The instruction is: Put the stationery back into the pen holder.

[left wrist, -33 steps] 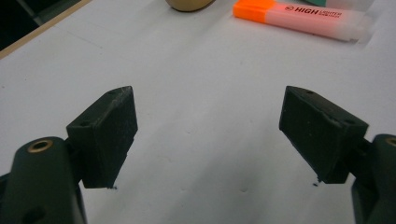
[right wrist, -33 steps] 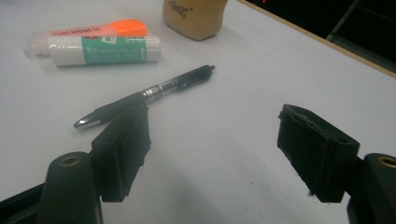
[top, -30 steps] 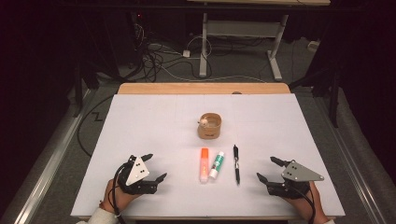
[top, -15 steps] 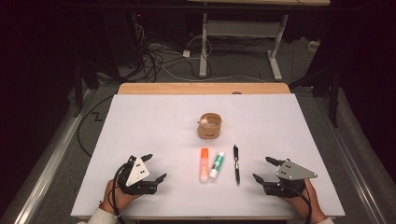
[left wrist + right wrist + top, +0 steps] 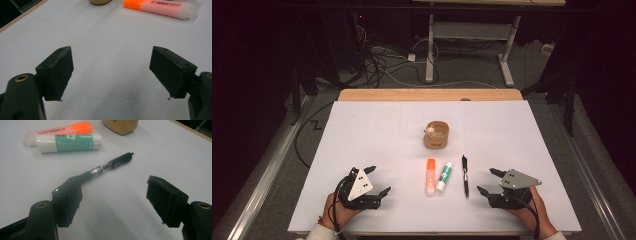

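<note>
An orange highlighter (image 5: 431, 176) (image 5: 160, 8) (image 5: 56, 130), a white and green glue stick (image 5: 443, 176) (image 5: 68, 143) and a black pen (image 5: 465, 175) (image 5: 106, 166) lie side by side on the white table top (image 5: 377, 140). Behind them stands a small round wooden cup (image 5: 436, 135) (image 5: 120, 126). My left gripper (image 5: 378, 181) (image 5: 111, 72) rests open near the front edge, left of the highlighter, nothing between its jaws. My right gripper (image 5: 487, 181) (image 5: 116, 200) rests open just right of the pen, whose near end is hidden behind one jaw.
The table's wooden back edge (image 5: 427, 95) borders a dark floor with cables and a desk frame (image 5: 467, 40). Wide bare white surface lies left, right and behind the cup.
The right gripper has shifted slightly left toward the pen. The left gripper and the objects have stayed put.
</note>
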A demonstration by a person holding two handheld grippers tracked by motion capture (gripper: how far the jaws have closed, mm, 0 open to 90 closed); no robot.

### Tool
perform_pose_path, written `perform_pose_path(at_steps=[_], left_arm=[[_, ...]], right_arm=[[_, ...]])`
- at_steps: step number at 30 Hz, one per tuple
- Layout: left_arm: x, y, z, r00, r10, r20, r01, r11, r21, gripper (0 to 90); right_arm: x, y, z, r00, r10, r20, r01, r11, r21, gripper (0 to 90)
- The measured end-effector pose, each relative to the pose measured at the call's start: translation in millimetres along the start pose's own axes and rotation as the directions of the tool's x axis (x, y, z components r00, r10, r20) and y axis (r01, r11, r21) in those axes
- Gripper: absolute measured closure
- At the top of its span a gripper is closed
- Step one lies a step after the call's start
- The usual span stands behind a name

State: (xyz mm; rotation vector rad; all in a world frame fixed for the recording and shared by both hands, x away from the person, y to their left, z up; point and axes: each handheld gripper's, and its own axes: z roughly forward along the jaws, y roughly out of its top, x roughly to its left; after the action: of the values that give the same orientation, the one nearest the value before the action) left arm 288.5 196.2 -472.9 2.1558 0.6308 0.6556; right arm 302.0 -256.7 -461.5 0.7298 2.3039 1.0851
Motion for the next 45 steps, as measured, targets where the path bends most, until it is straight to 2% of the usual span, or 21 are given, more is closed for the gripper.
perform_pose_path(at_steps=[7,11,15,16,17,18,20,22,24,26,29,30,31,32,33,35,37,38,42,44,45], left_arm=[[-0.3,0.2,0.1,1.0,0.006,0.007,-0.006,1.0,-0.003,18.6],[-0.8,1.1,-0.8,1.0,0.006,0.005,-0.006,0.9999,-0.009,18.6],[-2.4,2.7,-2.0,1.0,0.003,0.006,-0.002,0.9998,-0.018,18.6],[-2.4,2.8,-2.1,1.0,0.005,0.007,-0.005,0.9998,-0.018,18.6],[-2.5,2.8,-2.3,1.0,0.005,0.009,-0.005,0.9998,-0.02,18.6],[-2.4,2.7,-2.5,0.9999,0.001,0.011,-0.001,0.9997,-0.024,18.6],[-2.0,2.3,-3.1,0.9999,0.003,0.014,-0.003,0.9996,-0.027,18.5],[-1.4,2.0,-3.9,0.9998,0.005,0.018,-0.004,0.9996,-0.029,18.5],[-0.8,1.8,-5.0,0.9998,0.001,0.021,0.0,0.9992,-0.039,18.5],[-0.6,1.7,-5.8,0.9997,-0.001,0.023,0.002,0.999,-0.045,18.5],[-1.3,2.3,-6.7,0.9997,-0.003,0.023,0.004,0.9988,-0.048,18.5],[-1.7,2.7,-7.2,0.9997,-0.002,0.023,0.003,0.9988,-0.049,18.5],[-2.2,3.1,-7.6,0.9998,0.0,0.022,0.001,0.9987,-0.05,18.5],[-3.2,3.5,-8.1,0.9998,0.006,0.019,-0.005,0.9988,-0.049,18.5],[-4.0,3.8,-8.6,0.9998,0.009,0.018,-0.008,0.9988,-0.049,18.5],[-4.9,4.5,-9.8,0.9996,0.02,0.018,-0.019,0.9986,-0.048,18.5],[-5.7,4.5,-10.6,0.9995,0.024,0.022,-0.023,0.9983,-0.053,18.6],[-6.0,4.3,-10.6,0.9994,0.025,0.022,-0.024,0.9984,-0.051,18.6],[-6.2,5.0,-10.8,0.9994,0.023,0.026,-0.022,0.9985,-0.051,18.5],[-7.4,6.0,-9.9,0.9994,0.024,0.026,-0.022,0.9986,-0.048,18.5],[-8.0,6.6,-9.5,0.9993,0.027,0.027,-0.026,0.9986,-0.045,18.5]], right_arm=[[10.5,11.3,12.2,0.9974,0.069,0.023,-0.07,0.997,0.027,34.1],[17.5,15.6,23.8,0.9908,0.126,0.049,-0.129,0.989,0.066,36.8],[20.9,22.3,33.1,0.973,0.228,0.032,-0.23,0.968,0.097,39.2],[22.0,25.5,39.4,0.9651,0.261,0.024,-0.262,0.957,0.127,40.2],[22.0,25.5,39.4,0.9651,0.261,0.024,-0.262,0.957,0.127,40.2],[21.7,27.7,47.0,0.9586,0.281,0.045,-0.285,0.946,0.156,41.9],[20.6,28.6,51.2,0.9578,0.284,0.045,-0.287,0.943,0.169,42.6],[19.6,31.8,57.7,0.9524,0.295,0.078,-0.304,0.932,0.196,45.6],[17.9,35.6,62.3,0.9542,0.284,0.095,-0.298,0.93,0.216,48.9],[15.5,39.6,65.0,0.9445,0.308,0.113,-0.327,0.917,0.23,51.8],[15.5,45.0,68.4,0.9376,0.314,0.149,-0.344,0.901,0.263,55.5],[17.1,46.3,68.7,0.9304,0.327,0.166,-0.361,0.894,0.266,56.4],[18.4,46.5,68.1,0.9069,0.376,0.19,-0.415,0.873,0.255,58.8],[20.1,47.0,67.3,0.8907,0.405,0.206,-0.448,0.858,0.25,59.9],[23.6,48.5,66.4,0.8893,0.401,0.22,-0.45,0.854,0.262,60.9],[32.1,49.4,65.1,0.9009,0.356,0.249,-0.418,0.866,0.275,64.5],[36.9,50.4,64.9,0.9001,0.344,0.267,-0.414,0.867,0.279,70.0],[38.4,53.4,66.2,0.9051,0.331,0.267,-0.404,0.866,0.296,73.0],[35.5,58.9,69.4,0.9056,0.336,0.258,-0.411,0.846,0.339,75.2],[35.3,62.0,71.0,0.9099,0.323,0.26,-0.402,0.841,0.362,76.1],[34.5,63.7,71.8,0.9061,0.332,0.262,-0.412,0.832,0.372,76.6]])
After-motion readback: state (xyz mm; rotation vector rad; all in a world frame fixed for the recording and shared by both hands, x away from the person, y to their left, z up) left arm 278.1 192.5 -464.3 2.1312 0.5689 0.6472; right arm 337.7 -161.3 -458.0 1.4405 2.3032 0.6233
